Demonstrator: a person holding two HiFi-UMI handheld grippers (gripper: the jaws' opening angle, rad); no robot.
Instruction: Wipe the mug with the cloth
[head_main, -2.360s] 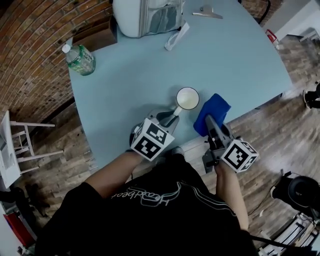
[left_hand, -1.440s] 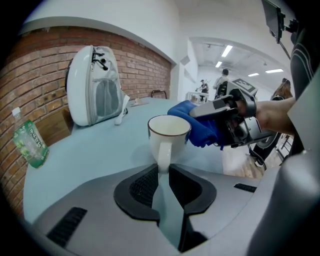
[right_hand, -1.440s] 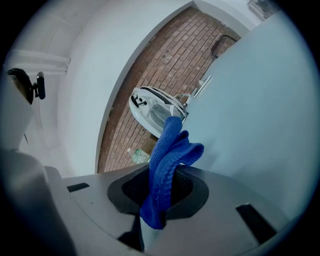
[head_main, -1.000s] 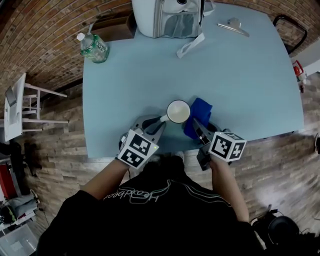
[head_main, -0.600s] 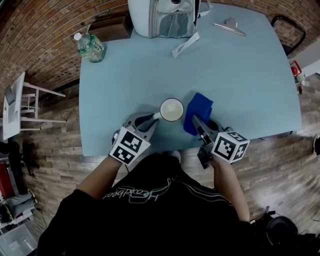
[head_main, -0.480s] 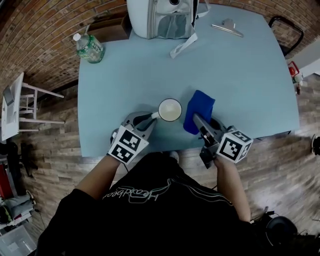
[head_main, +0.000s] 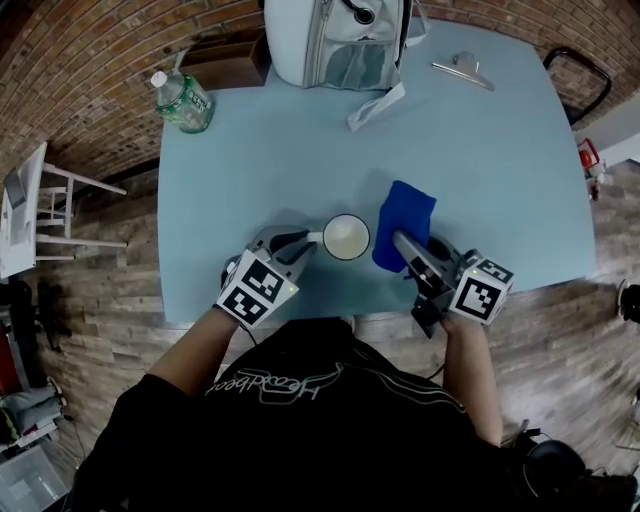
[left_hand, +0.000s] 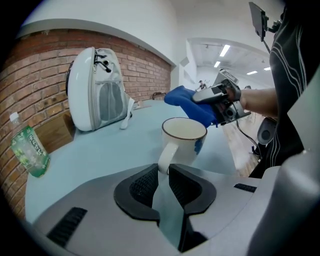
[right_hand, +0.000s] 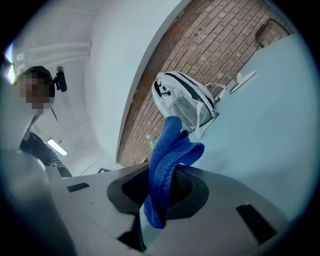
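A white mug (head_main: 345, 237) (left_hand: 183, 141) with a dark rim and a blue mark on its side is held upright just over the pale blue table (head_main: 300, 140), near its front edge. My left gripper (head_main: 303, 240) (left_hand: 161, 176) is shut on the mug's handle (left_hand: 165, 155). To the right of the mug, my right gripper (head_main: 400, 240) (right_hand: 162, 187) is shut on a folded blue cloth (head_main: 403, 222) (right_hand: 171, 160), which sticks up out of the jaws. A small gap separates cloth and mug.
At the table's far side stand a white backpack-like carrier (head_main: 338, 38) and a cardboard box (head_main: 225, 62). A green water bottle (head_main: 182, 99) is at the far left corner, a metal clip (head_main: 468, 68) at the far right. A white chair (head_main: 40, 210) is left of the table.
The cloth and my right gripper have drawn away to the right of the mug, which they were close against a second ago. The left gripper still holds the handle.
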